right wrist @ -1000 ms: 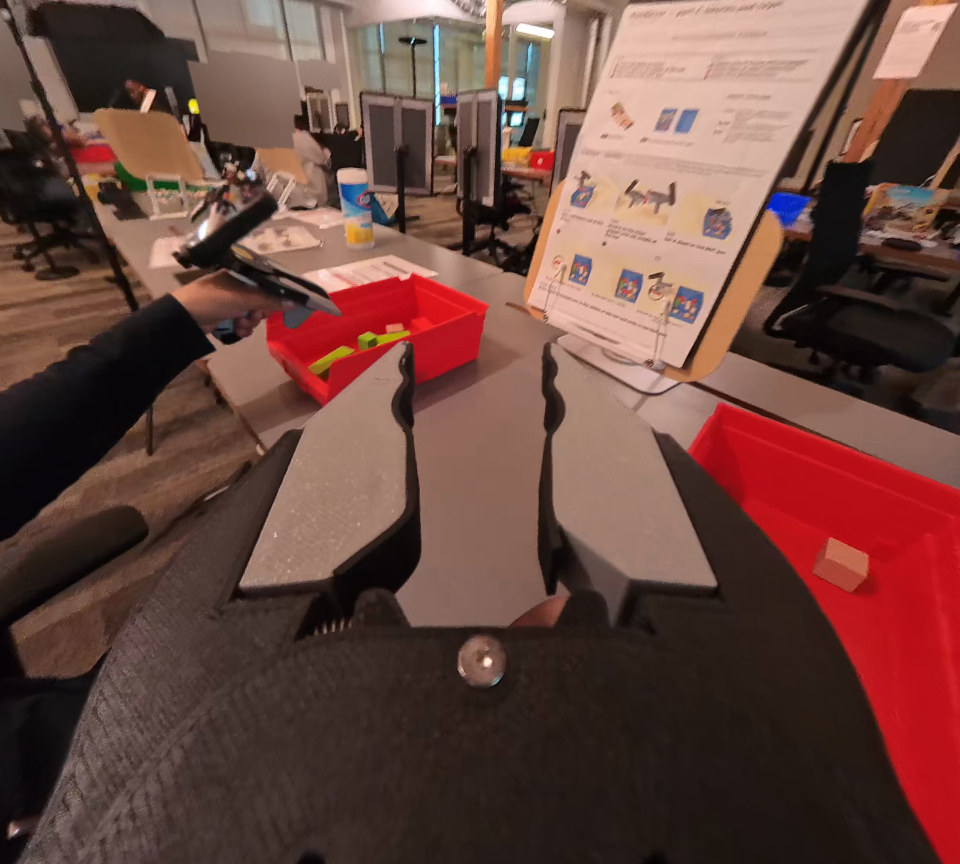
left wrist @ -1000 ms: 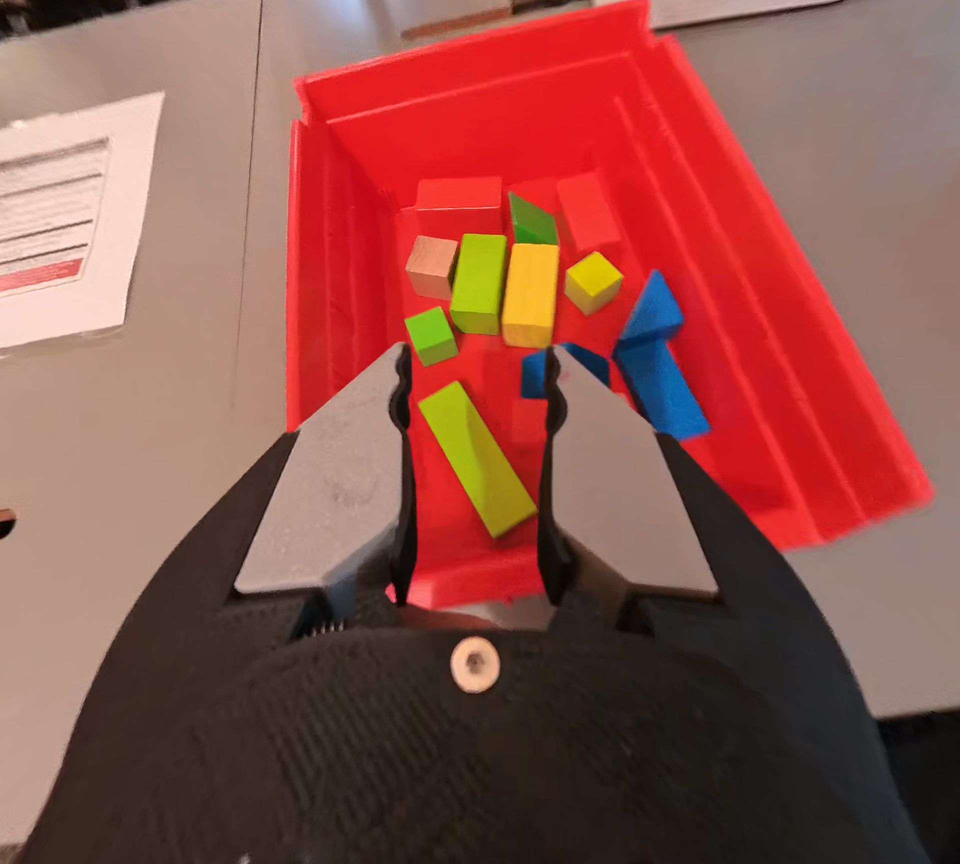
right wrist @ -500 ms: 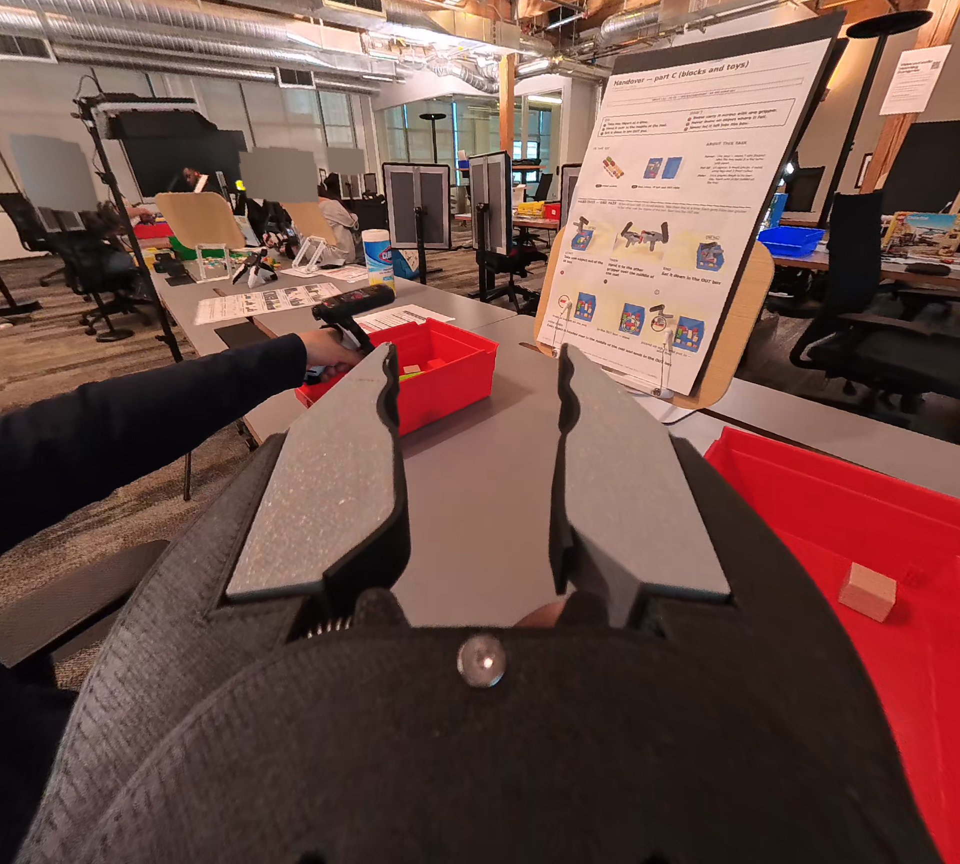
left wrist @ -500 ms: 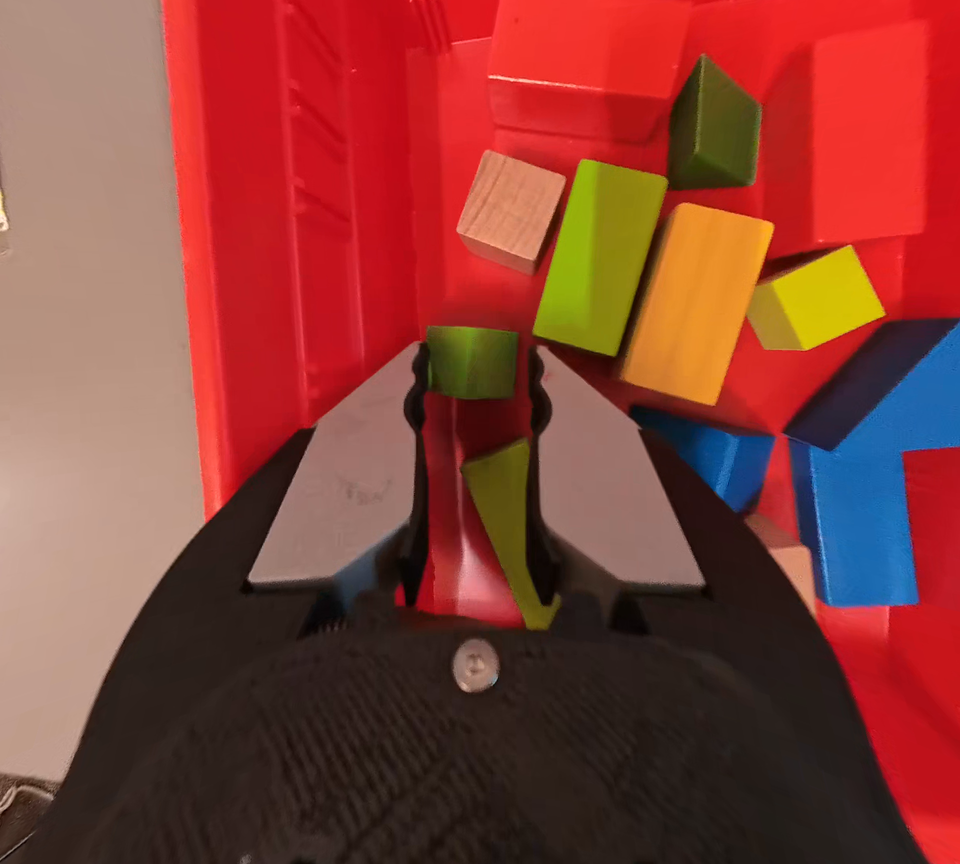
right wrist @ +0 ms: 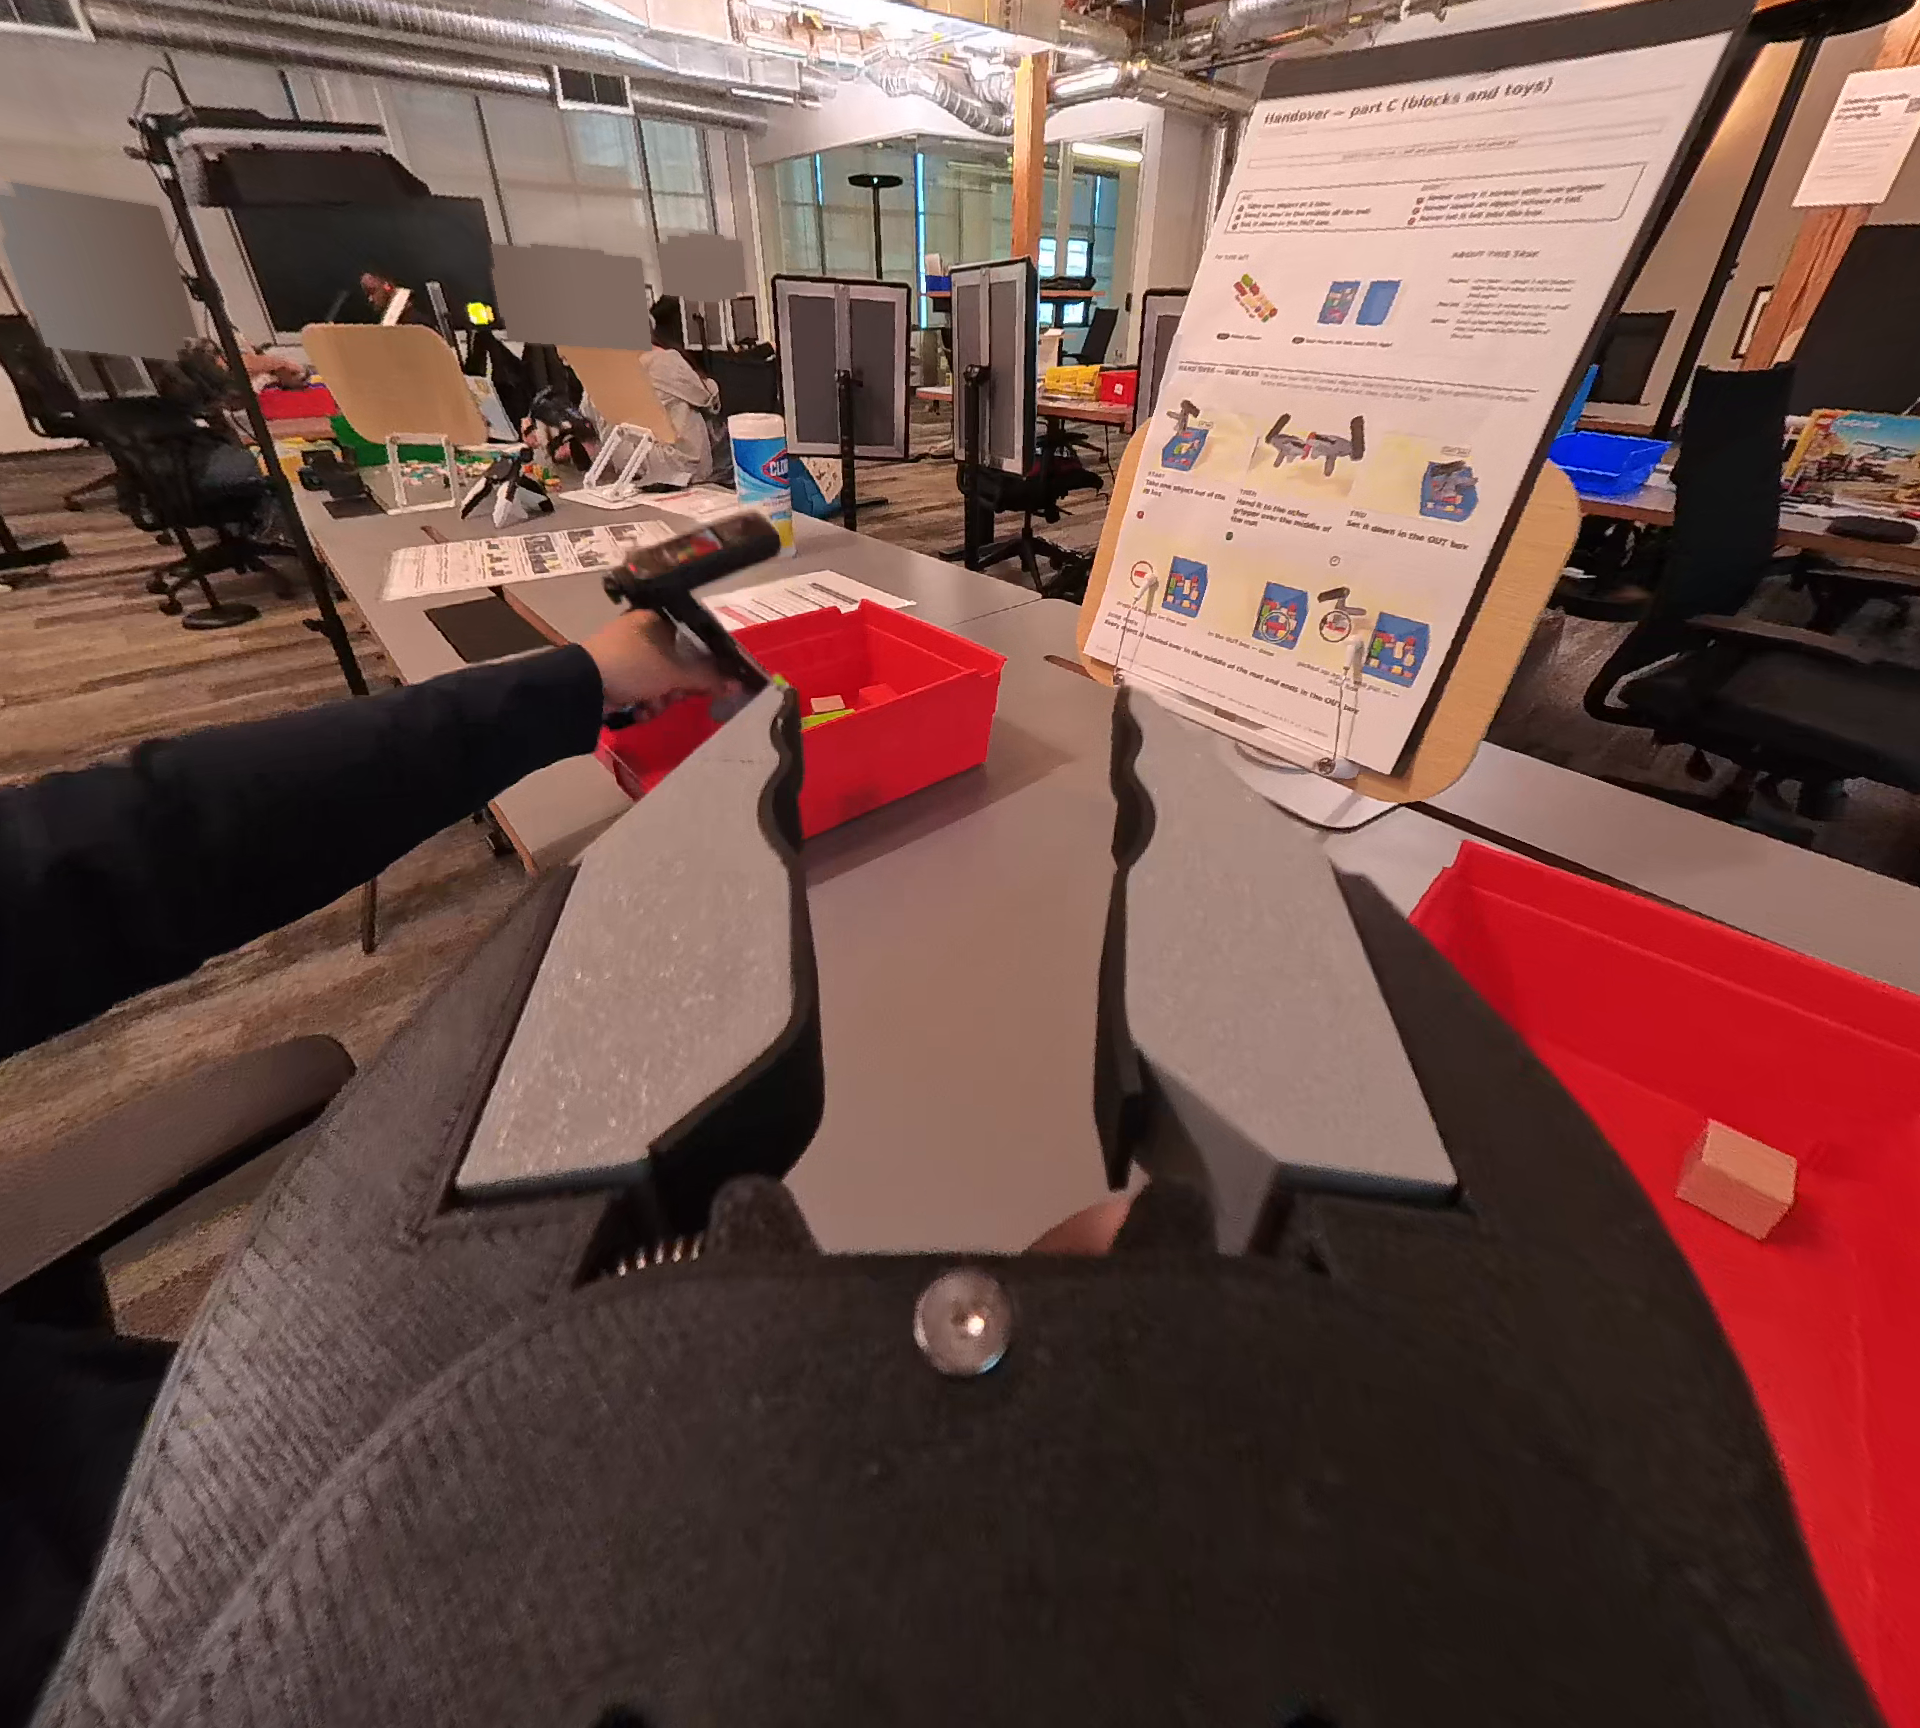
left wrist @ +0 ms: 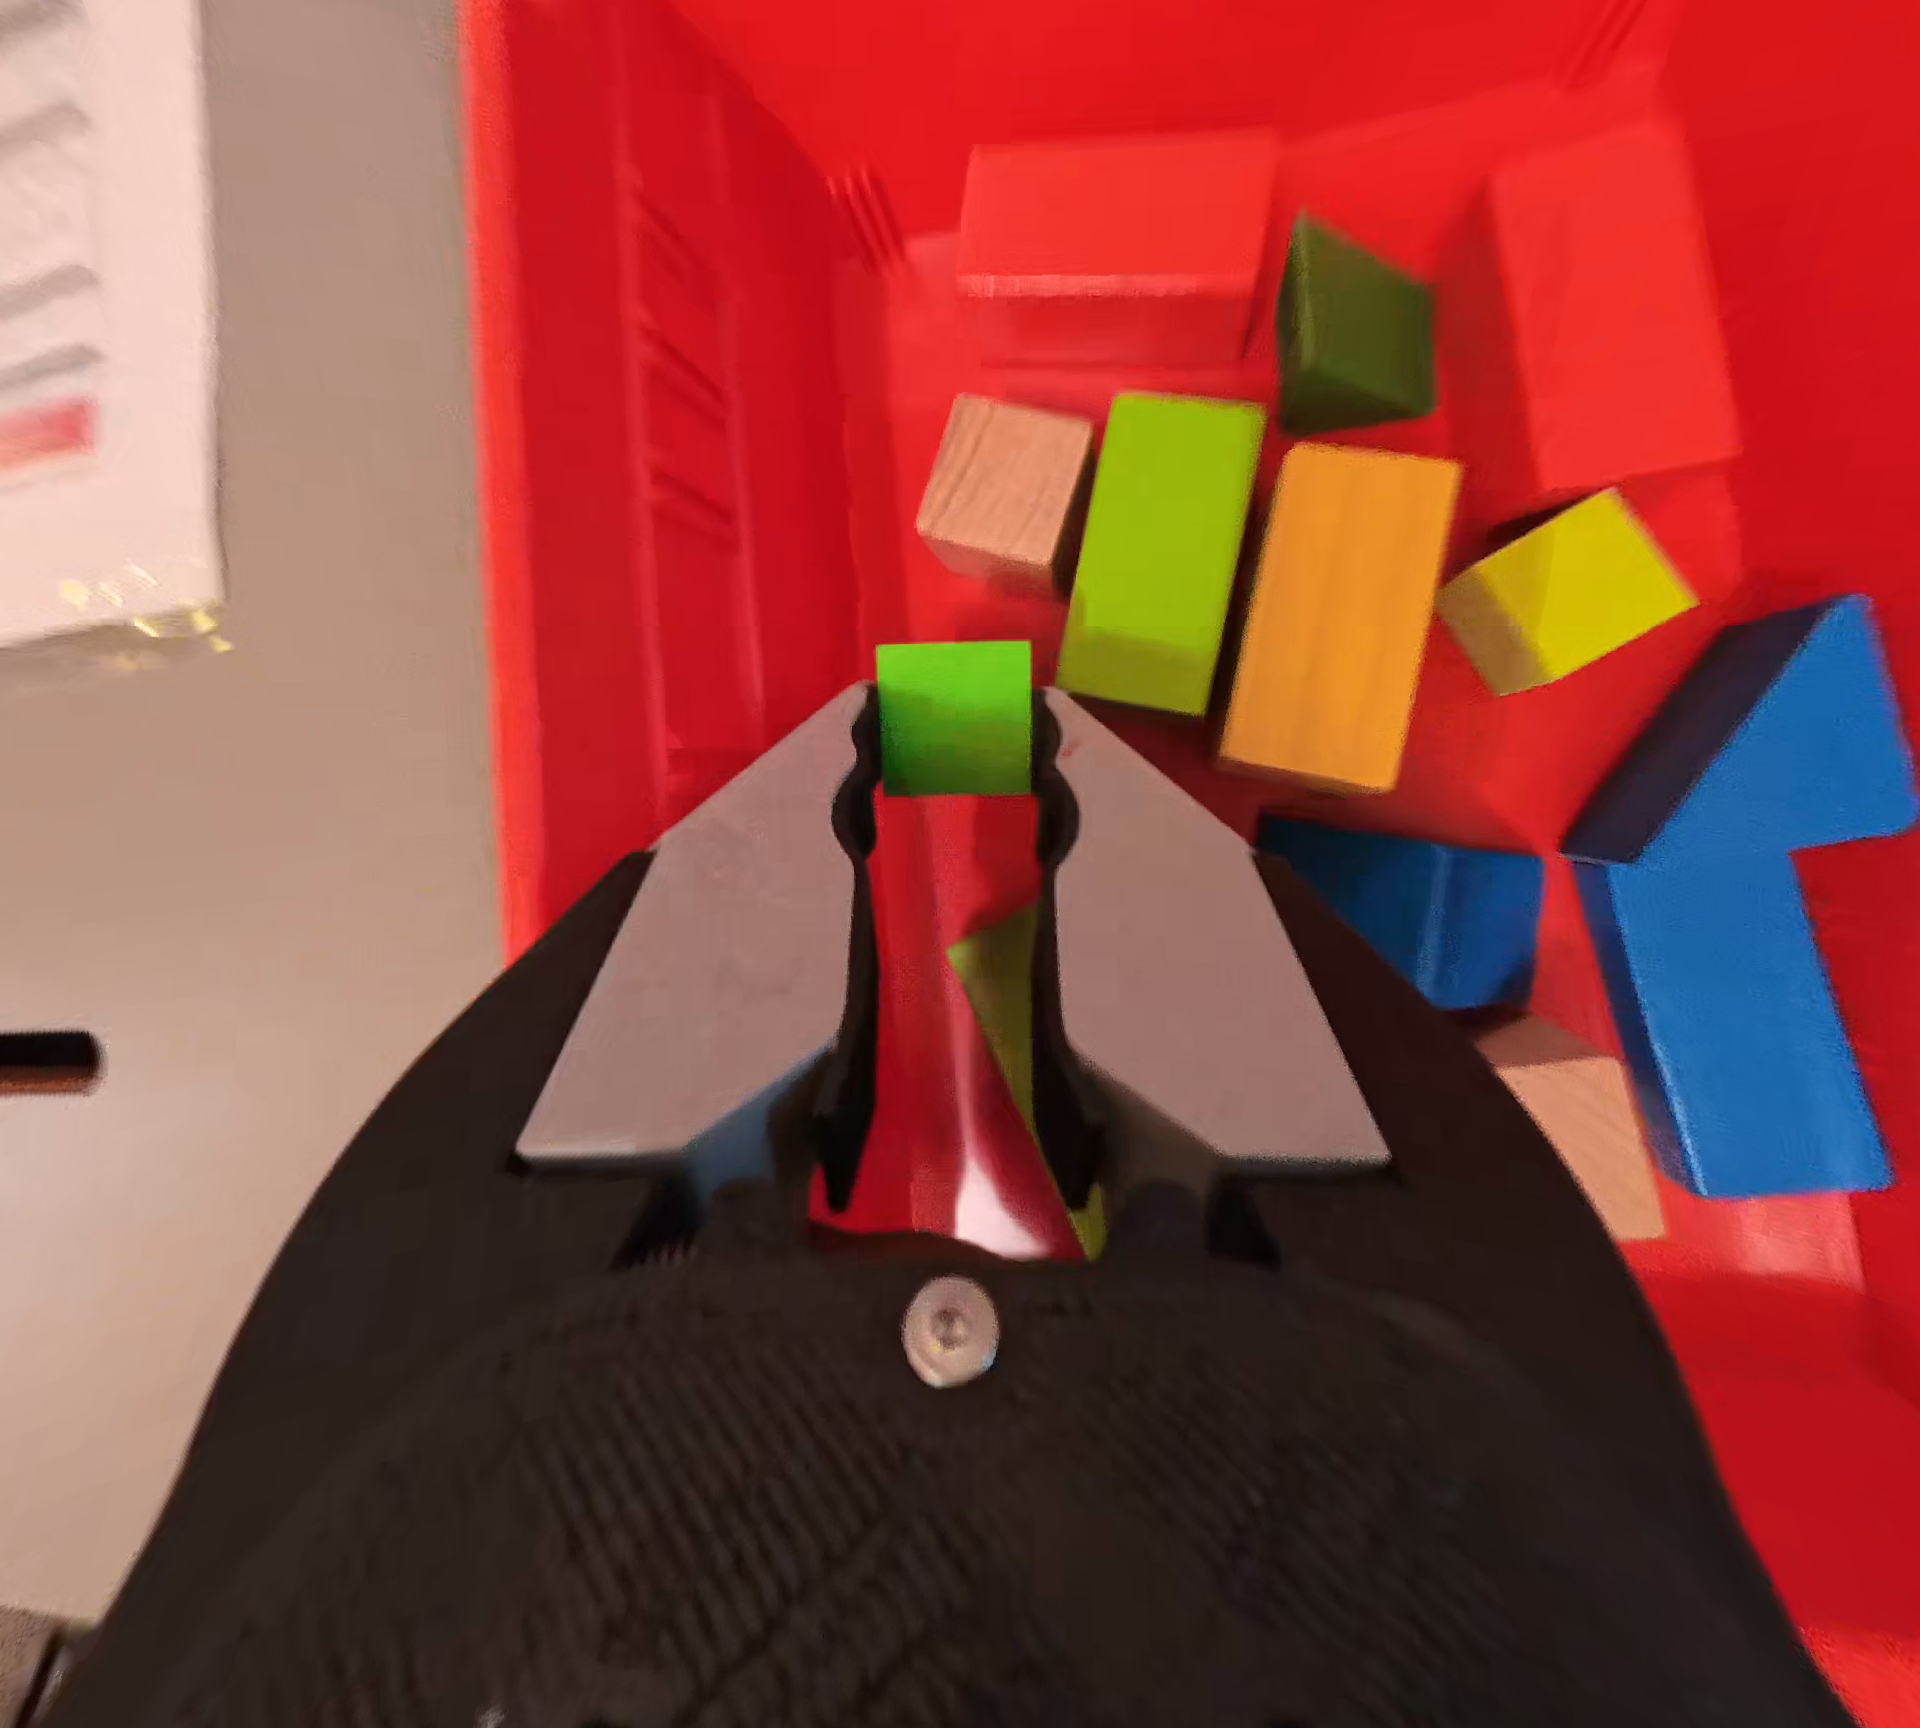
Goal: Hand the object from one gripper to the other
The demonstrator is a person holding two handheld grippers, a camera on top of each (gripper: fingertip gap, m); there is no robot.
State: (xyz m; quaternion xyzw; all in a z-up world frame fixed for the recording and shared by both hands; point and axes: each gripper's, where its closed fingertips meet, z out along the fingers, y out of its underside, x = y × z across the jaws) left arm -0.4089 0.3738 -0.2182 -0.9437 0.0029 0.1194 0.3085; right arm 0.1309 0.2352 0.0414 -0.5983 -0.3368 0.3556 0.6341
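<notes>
My left gripper [left wrist: 954, 728] was down inside the red bin [left wrist: 665, 452], near its left wall. The small green cube [left wrist: 954, 717] sat squarely between my left fingertips, both pads pressed against its side faces, so I was grasping it. The cube looked equal on all sides, with no long axis to note; its flat faces lined up with my fingers, one face turned toward the camera. Whether it was off the bin floor I could not tell.

Under my fingers lay a long lime block [left wrist: 1003, 1034], mostly hidden, its length running back toward me and slanting to the right. Beyond the cube: a lime rectangular block [left wrist: 1158, 551] and an orange block [left wrist: 1340, 618] side by side, touching, long axes running away from me. A plain wooden cube [left wrist: 1003, 483] lay to their left.

My right gripper [right wrist: 956, 769] hung over the grey table [right wrist: 956, 1003], its jaws apart and holding nothing. A second red bin [right wrist: 1662, 1003] at its right held one wooden cube [right wrist: 1735, 1190].
</notes>
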